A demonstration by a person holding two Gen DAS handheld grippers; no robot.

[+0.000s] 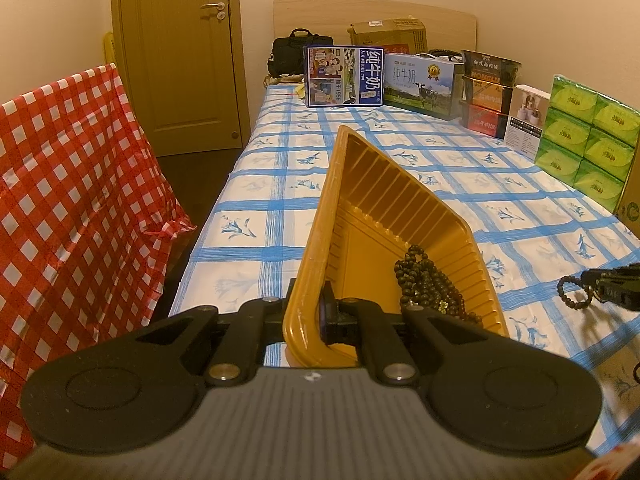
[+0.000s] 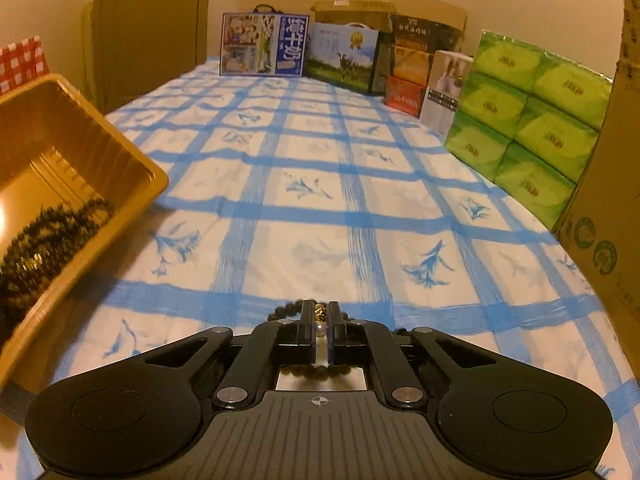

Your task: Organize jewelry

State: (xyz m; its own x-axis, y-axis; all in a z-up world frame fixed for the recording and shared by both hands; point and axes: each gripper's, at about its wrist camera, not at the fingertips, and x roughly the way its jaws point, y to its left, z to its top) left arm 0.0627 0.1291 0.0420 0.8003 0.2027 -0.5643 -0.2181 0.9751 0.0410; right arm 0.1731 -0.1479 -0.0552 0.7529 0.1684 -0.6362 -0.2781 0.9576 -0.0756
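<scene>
My left gripper (image 1: pixel 308 316) is shut on the near rim of a yellow plastic tray (image 1: pixel 360 208) and holds it tilted above the blue-checked tablecloth. Dark bead strings (image 1: pixel 432 284) lie heaped in the tray's low corner. The tray (image 2: pixel 132 168) and its beads (image 2: pixel 48 232) also show at the left of the right wrist view. My right gripper (image 2: pixel 320 312) is shut on a dark bead bracelet (image 2: pixel 288 310) with a gold and a pearl bead, just above the cloth. That gripper and its hanging bracelet (image 1: pixel 574 292) show at the right edge of the left wrist view.
Milk cartons (image 1: pixel 344 76), food boxes (image 1: pixel 486 92) and green tissue packs (image 1: pixel 588 136) line the far and right sides of the table. A cardboard box (image 2: pixel 608 200) stands at the right. A red-checked cloth (image 1: pixel 72 184) covers something left of the table. A door (image 1: pixel 180 52) is behind.
</scene>
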